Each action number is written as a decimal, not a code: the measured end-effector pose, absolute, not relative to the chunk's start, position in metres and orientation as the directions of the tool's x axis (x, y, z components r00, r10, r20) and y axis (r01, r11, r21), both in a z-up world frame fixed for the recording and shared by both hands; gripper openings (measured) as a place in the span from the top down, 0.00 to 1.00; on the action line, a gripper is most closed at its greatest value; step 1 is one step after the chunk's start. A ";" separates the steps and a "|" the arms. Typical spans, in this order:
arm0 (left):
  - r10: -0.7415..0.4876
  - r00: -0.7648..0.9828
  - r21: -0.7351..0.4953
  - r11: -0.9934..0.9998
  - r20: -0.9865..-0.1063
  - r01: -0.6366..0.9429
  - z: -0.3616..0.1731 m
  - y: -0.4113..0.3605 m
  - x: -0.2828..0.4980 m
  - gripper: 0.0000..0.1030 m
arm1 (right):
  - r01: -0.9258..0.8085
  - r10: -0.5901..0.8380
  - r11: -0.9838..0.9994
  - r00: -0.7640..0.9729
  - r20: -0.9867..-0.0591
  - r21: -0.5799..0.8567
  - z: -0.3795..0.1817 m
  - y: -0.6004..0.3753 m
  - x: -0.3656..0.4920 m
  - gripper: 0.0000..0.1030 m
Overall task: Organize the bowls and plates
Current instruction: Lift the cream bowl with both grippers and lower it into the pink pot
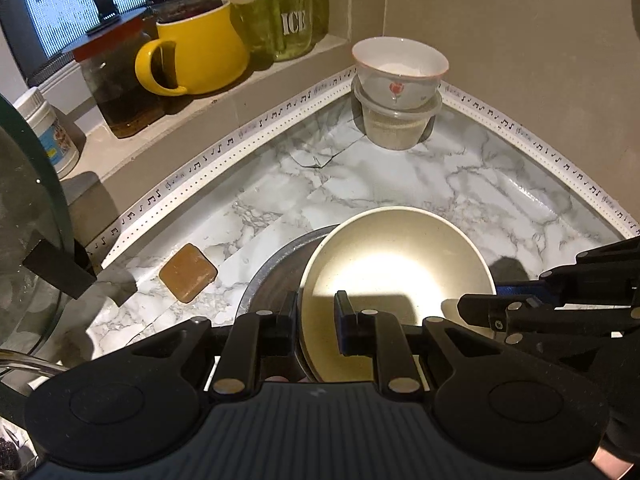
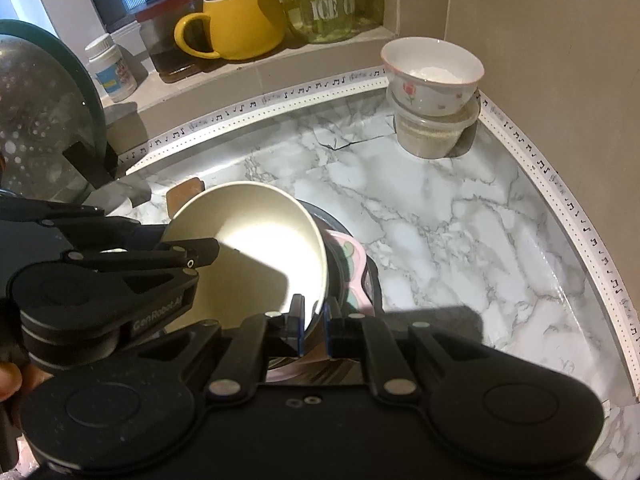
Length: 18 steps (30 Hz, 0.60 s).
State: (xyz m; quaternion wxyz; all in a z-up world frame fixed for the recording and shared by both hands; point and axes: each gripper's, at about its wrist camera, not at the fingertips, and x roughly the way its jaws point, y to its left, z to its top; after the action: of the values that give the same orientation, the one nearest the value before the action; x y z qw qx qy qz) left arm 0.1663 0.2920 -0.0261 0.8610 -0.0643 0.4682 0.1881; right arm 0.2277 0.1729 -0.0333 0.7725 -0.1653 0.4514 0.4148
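Cream bowl [image 1: 396,276] is clamped at its near rim by my left gripper [image 1: 316,328] and my right gripper [image 2: 312,320]. Under this bowl sits a grey pan [image 1: 276,276]. Behind it, a flowered bowl [image 2: 432,76] holds white powder.

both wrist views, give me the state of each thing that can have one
cream round bowl: tilted, gripped at two rim spots
left gripper: shut on the bowl rim
right gripper: shut on the bowl rim
dark round plate: under the bowl
white flowered bowl: upright on the clear plastic tub
yellow mug: upright on the ledge
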 end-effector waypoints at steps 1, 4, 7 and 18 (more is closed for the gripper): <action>0.263 0.488 0.066 0.921 -0.832 -0.383 -0.028 0.292 0.167 0.83 | -0.790 0.488 0.602 0.247 -0.837 0.118 -0.034 0.174 0.228 0.91; 0.261 0.479 0.067 0.921 -0.839 -0.385 -0.032 0.293 0.169 0.83 | -0.791 0.483 0.601 0.245 -0.841 0.115 -0.037 0.176 0.229 0.91; 0.260 0.473 0.068 0.921 -0.842 -0.384 -0.035 0.294 0.171 0.83 | -0.794 0.476 0.597 0.239 -0.846 0.112 -0.040 0.178 0.230 0.90; 0.278 0.460 0.099 0.921 -0.843 -0.376 -0.041 0.296 0.174 0.83 | -0.808 0.472 0.580 0.233 -0.850 0.100 -0.041 0.185 0.228 0.85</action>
State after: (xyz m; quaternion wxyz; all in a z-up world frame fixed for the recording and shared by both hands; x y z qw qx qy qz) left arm 0.1744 0.2963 -0.0409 0.8529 -0.0508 0.4828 0.1920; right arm 0.2282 0.1854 -0.0408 0.7632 -0.1849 0.4555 0.4193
